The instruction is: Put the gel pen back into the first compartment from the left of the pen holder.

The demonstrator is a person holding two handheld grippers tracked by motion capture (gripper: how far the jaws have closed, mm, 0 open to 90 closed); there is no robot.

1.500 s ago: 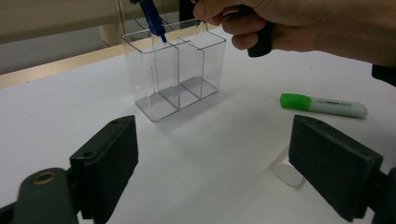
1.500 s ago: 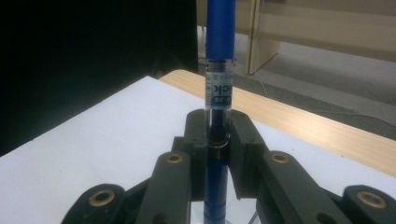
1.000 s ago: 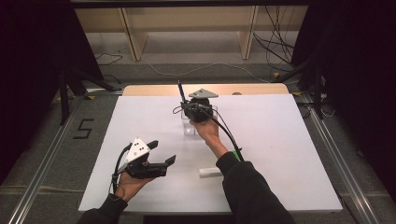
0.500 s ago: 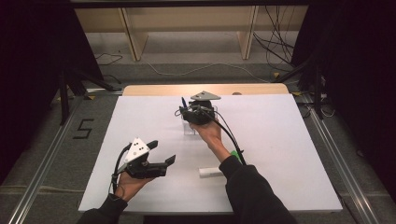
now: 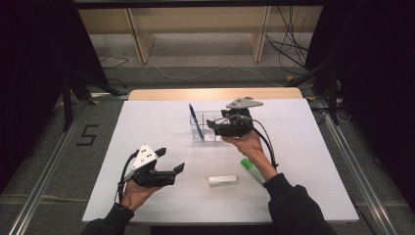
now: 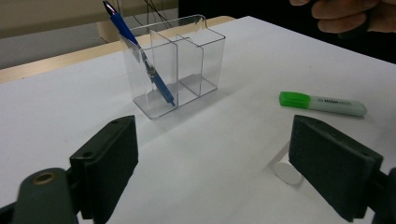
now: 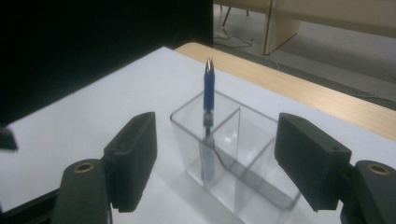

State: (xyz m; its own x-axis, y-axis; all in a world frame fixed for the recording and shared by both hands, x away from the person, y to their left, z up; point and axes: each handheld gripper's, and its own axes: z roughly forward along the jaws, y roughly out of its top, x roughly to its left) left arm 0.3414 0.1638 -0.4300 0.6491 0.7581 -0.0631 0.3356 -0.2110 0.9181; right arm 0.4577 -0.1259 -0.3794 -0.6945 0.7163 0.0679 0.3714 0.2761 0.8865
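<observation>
- High view: the blue ballpoint pen [image 5: 196, 122] stands tilted in the end compartment of the clear plastic three-compartment organiser [image 5: 214, 126], the compartment farthest from the right gripper [image 5: 221, 128], which hovers right at the organiser's other end.
- Right gripper view: that pen [image 7: 208, 100] rises between the gripper's two black jaws and beyond them, free of both; the jaws are spread wide and hold nothing.
- Left gripper view: the pen [image 6: 140, 57] and organiser [image 6: 187, 65] stand ahead of the left gripper [image 6: 229, 172], well apart from it; its jaws gape, nothing between them.
- A green-capped highlighter [image 6: 322, 103] lies on the white bench [image 6: 56, 116] ahead and right of the left gripper, and a white cylindrical stick [image 6: 286, 169] lies just before its right jaw.
- In the high view the highlighter [image 5: 252, 170] lies beside the person's right forearm.
</observation>
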